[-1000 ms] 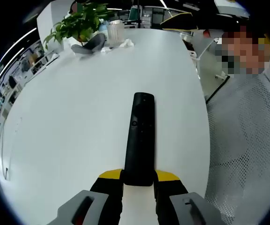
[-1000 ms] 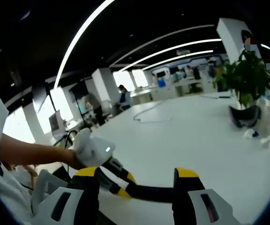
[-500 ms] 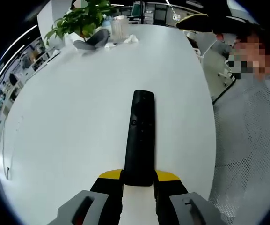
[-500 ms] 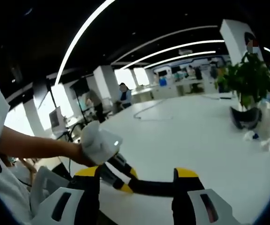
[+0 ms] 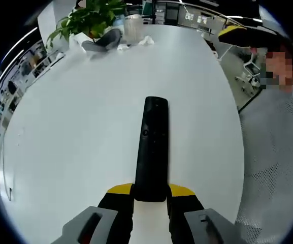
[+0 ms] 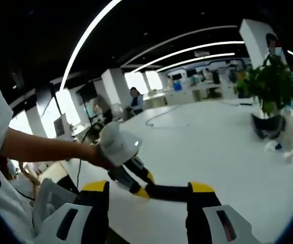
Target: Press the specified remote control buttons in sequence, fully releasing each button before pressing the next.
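Note:
A long black remote point(image 5: 152, 147) points forward over the white table point(image 5: 75, 127), its near end clamped between the yellow-tipped jaws of my left gripper point(image 5: 151, 191), which is shut on it. In the right gripper view a gloved hand holds that left gripper point(image 6: 144, 185) with the remote point(image 6: 167, 192) sticking out to the right, just beyond my right gripper point(image 6: 149, 187). The right gripper's jaws stand wide apart and open, holding nothing. A dark, yellow-edged part point(image 5: 240, 34), apparently the right gripper, shows at the upper right of the left gripper view.
A potted plant point(image 5: 88, 20) point(image 6: 270, 76), a grey object point(image 5: 103, 43) point(image 6: 265, 127) and white tissues point(image 5: 145, 40) point(image 6: 281, 147) sit at the table's far end. A cable point(image 6: 166, 119) lies on it. The person in a white mesh shirt point(image 5: 278, 152) stands past the table's right edge.
In the right gripper view the hand with the left gripper and remote has risen and shifted right, closer to my open jaws. The remote stays clamped throughout.

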Tool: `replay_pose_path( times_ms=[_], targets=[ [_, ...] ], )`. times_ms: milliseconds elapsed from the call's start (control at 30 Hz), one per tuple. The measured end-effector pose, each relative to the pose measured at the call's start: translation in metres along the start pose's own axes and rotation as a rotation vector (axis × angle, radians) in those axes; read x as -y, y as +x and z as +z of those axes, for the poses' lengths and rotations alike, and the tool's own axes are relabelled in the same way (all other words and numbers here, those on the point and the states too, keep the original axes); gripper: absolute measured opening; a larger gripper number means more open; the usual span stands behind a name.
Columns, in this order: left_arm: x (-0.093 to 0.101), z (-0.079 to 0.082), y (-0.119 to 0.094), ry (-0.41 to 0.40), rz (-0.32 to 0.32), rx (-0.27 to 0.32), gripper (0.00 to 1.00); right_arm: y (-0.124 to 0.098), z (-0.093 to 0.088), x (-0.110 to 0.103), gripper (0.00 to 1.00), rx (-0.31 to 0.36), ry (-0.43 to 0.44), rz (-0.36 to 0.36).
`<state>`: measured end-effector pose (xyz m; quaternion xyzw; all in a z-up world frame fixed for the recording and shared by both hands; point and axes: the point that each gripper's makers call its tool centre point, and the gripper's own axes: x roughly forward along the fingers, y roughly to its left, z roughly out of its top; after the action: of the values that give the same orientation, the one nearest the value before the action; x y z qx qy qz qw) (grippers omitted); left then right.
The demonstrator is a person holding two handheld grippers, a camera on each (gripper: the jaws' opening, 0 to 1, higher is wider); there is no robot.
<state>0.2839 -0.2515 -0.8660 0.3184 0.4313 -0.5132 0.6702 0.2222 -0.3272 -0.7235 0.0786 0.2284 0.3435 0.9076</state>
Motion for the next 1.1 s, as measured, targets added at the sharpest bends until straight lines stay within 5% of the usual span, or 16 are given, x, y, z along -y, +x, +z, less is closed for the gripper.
replay_pose_path(
  times_ms=[1100],
  targets=[
    [-0.041,0.010,0.005,-0.001,-0.013,-0.035,0.24,-0.001,0.002,0.007,0.60,0.011,-0.002,-0.033]
  ],
)
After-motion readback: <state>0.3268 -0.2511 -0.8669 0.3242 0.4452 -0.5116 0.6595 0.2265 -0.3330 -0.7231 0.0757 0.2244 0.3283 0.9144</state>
